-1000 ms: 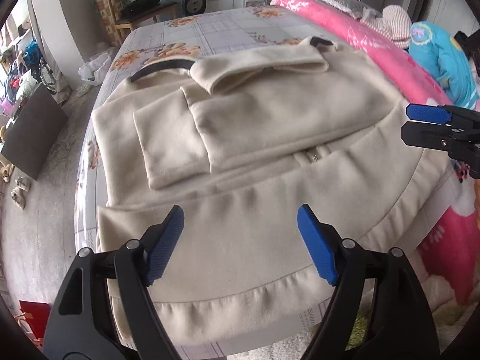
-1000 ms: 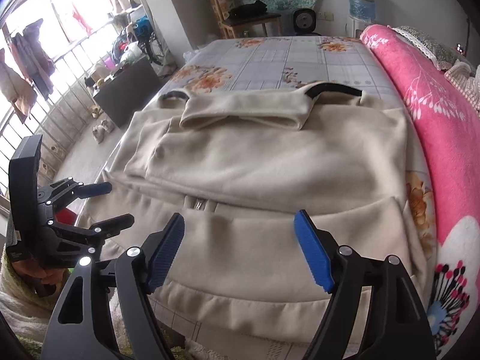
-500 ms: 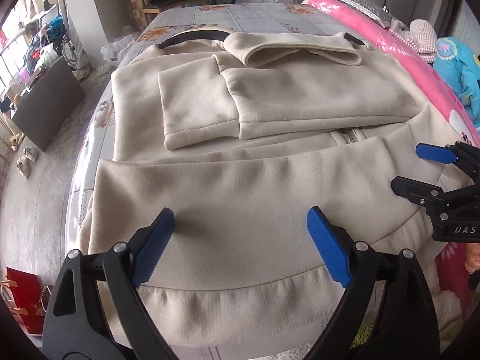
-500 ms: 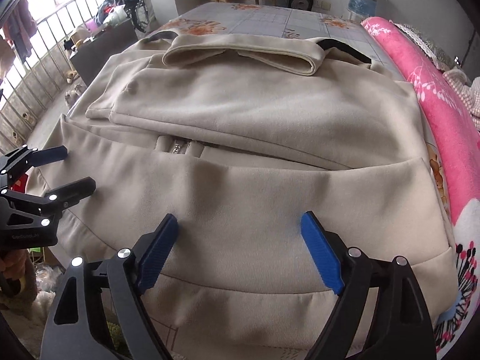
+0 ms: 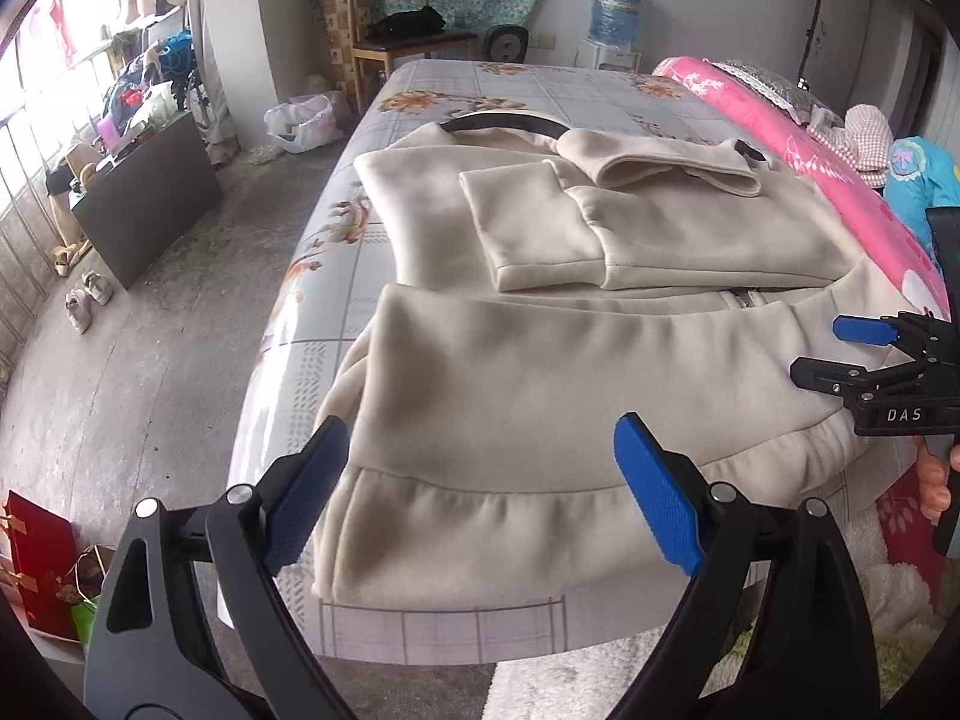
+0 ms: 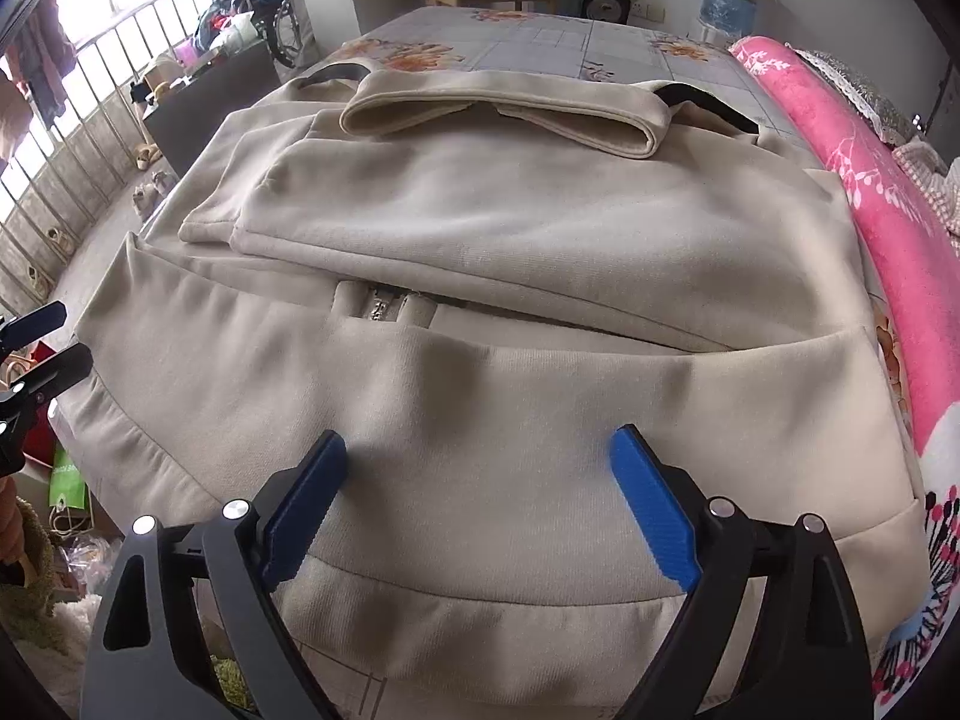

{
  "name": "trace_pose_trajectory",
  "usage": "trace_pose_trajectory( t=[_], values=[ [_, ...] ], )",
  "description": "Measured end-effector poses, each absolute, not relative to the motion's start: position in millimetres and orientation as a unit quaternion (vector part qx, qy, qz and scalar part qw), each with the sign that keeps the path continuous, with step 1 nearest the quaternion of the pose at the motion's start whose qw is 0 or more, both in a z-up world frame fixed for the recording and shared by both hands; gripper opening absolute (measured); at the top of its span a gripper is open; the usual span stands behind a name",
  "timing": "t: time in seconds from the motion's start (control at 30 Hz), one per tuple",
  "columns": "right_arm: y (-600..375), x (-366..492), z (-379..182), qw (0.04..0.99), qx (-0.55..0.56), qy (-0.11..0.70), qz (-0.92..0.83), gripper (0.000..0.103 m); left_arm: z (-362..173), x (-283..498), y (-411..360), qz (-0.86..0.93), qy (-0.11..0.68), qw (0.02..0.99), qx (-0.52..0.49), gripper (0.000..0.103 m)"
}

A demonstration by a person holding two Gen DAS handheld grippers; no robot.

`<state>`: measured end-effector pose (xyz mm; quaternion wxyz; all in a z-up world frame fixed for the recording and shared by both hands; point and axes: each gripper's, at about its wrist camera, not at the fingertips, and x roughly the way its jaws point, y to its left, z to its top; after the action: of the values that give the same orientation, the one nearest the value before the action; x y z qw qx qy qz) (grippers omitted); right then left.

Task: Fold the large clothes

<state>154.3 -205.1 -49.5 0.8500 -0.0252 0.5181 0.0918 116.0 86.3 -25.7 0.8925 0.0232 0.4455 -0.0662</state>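
Note:
A cream zip-up jacket (image 5: 540,372) (image 6: 540,252) lies flat on the bed with its sleeves folded across the chest and its hood folded at the far end. Its hem (image 5: 480,516) runs along the near bed edge. My left gripper (image 5: 480,423) hovers open over the hem's left corner, its left finger just outside the cloth's edge. My right gripper (image 6: 478,438) hangs over the right half of the hem, jaws opening, with cloth below them but not pinched. Each gripper also shows at the edge of the other view, the right gripper (image 5: 864,348) and the left gripper (image 6: 42,342).
The bed (image 5: 540,90) has a floral checked sheet. A pink blanket (image 6: 864,168) lies along its right side. Bare floor (image 5: 150,330), a dark cabinet (image 5: 150,198) and shoes are on the left. A red bag (image 5: 36,564) and a white rug (image 5: 600,672) sit near the bed's foot.
My left gripper has slid left from the hem's middle to its left corner. The right gripper has come lower toward the hem. Both jaws have widened a little.

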Motion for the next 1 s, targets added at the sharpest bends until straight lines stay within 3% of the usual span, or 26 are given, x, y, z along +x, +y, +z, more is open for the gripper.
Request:
trace_pose_trajectory(
  t=[0.17,0.57,0.77,1.0],
  values=[
    [-206,154,-50,0.849,-0.025,0.519,0.092,0.088,-31,116,106,-0.059,0.456,0.888,0.000,0.085],
    [-205,154,-50,0.849,-0.027,0.519,0.092,0.088,-53,138,130,-0.060,0.487,0.869,-0.066,0.043],
    [-205,154,-50,0.850,-0.026,0.519,0.092,0.088,-50,147,135,-0.075,0.490,0.864,-0.082,0.032],
    [-205,154,-50,0.849,-0.027,0.519,0.093,0.088,-50,154,139,-0.107,0.480,0.865,-0.101,0.031]
  ],
)
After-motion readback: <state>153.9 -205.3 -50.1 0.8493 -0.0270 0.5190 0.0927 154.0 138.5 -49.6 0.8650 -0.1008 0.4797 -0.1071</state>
